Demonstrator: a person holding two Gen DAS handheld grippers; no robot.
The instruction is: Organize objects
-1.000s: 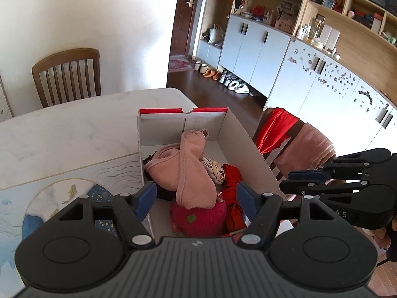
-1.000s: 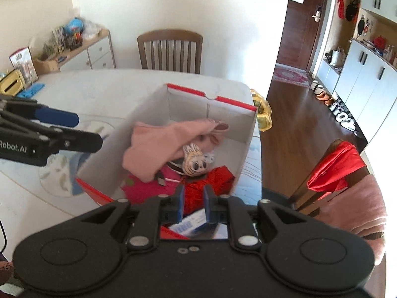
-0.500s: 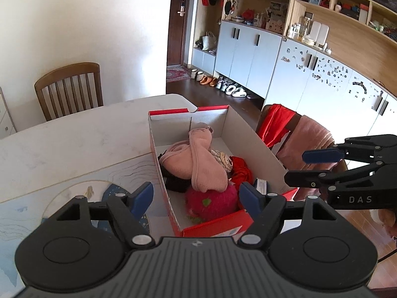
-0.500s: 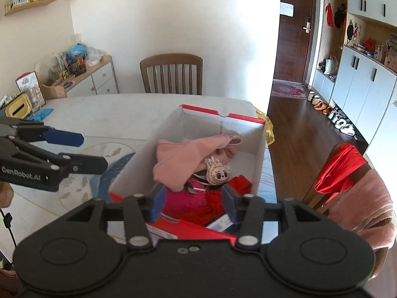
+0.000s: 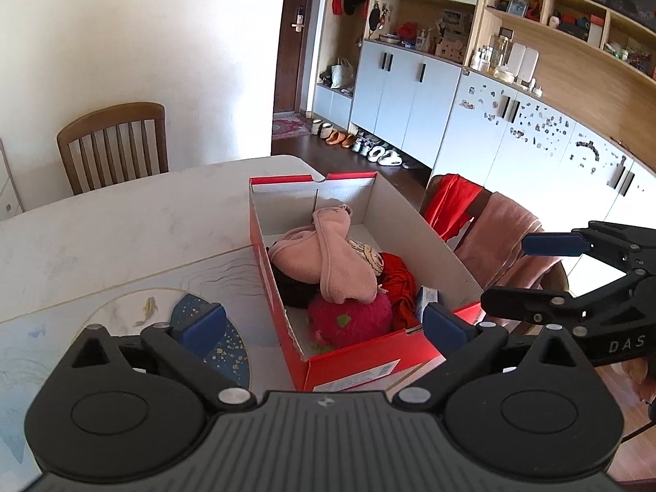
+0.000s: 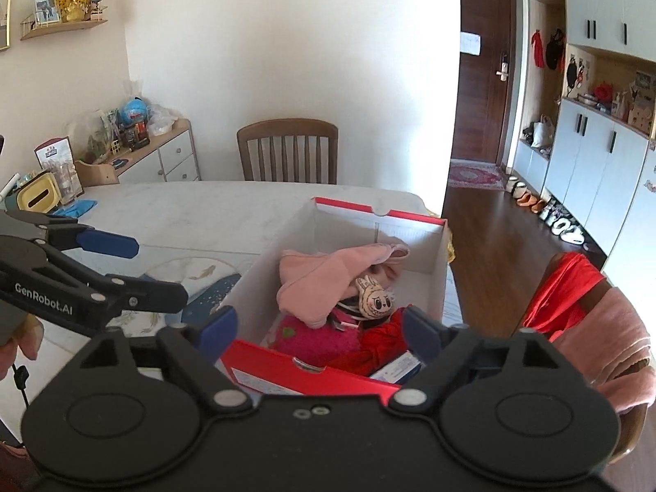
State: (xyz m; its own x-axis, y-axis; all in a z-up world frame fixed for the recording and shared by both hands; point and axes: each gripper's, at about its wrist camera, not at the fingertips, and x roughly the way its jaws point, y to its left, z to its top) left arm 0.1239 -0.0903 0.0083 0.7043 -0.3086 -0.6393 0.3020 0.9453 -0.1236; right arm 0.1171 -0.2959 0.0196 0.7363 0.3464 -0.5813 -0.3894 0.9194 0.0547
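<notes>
a white marble-look table (image 5: 123, 221) carries an open red cardboard shoebox with a white inside (image 5: 430, 246), which sits at the table's edge and holds a pink fleece cloth (image 5: 328, 254), a magenta plush ball (image 5: 348, 320), a crumpled red cloth (image 5: 399, 283) and a small cream rabbit-faced doll (image 6: 375, 297). the left gripper (image 5: 324, 324) and the right gripper (image 6: 320, 330) hover just in front of the box's near end, jaws opening wide with nothing pressed between the blue pads.

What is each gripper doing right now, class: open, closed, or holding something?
Left gripper: jaws opening wide, holding nothing; the shoebox sits ahead.
Right gripper: jaws opening, holding nothing.
</notes>
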